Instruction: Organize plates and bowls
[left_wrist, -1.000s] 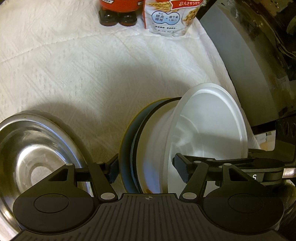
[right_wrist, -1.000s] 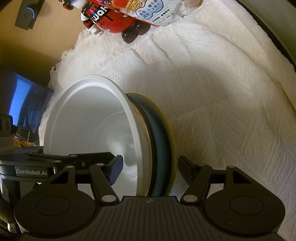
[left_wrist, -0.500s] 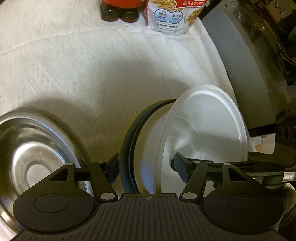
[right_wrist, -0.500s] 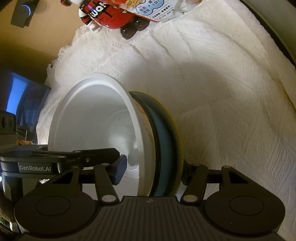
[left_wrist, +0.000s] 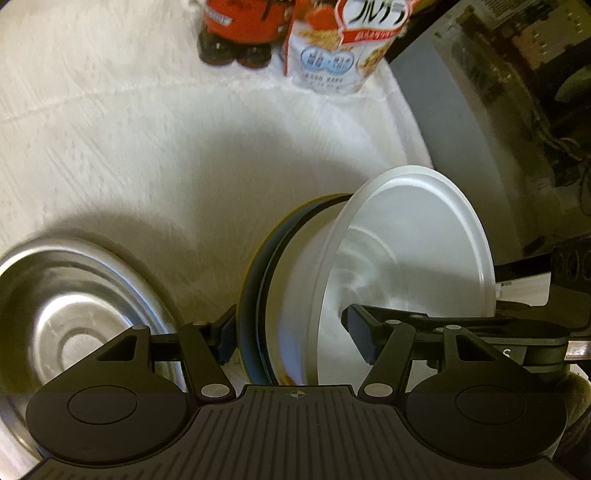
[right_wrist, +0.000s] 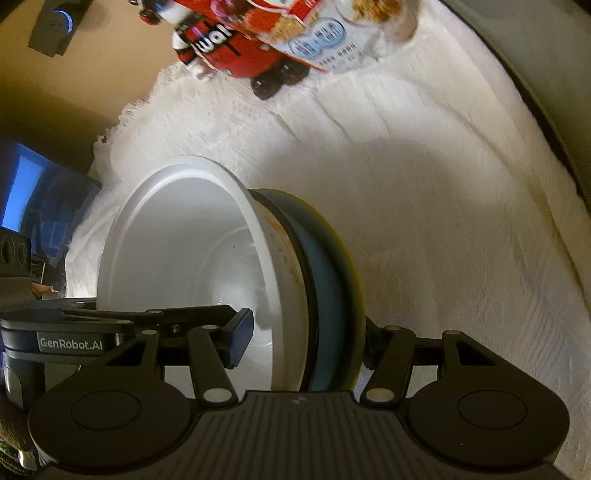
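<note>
A stack of a white bowl (left_wrist: 406, 258) on a blue plate with a yellow rim (left_wrist: 255, 280) is held between both grippers above the white cloth. My left gripper (left_wrist: 291, 336) is shut on the stack, one finger inside the bowl and one under the plate. My right gripper (right_wrist: 306, 339) is shut on the same stack (right_wrist: 192, 258) from the opposite side, with the blue plate (right_wrist: 325, 280) to its right. A steel bowl (left_wrist: 74, 317) sits on the cloth at the lower left of the left wrist view.
A white textured cloth (left_wrist: 147, 147) covers the table. A red bottle (left_wrist: 240, 26) and a cereal bag (left_wrist: 340, 48) stand at the far edge; they also show in the right wrist view (right_wrist: 332, 33). A grey appliance (left_wrist: 461, 122) borders the cloth's right side.
Both grippers have risen with the stack, and the bottle and cereal bag now show more fully. The right gripper's fingers have closed tighter on the stack.
</note>
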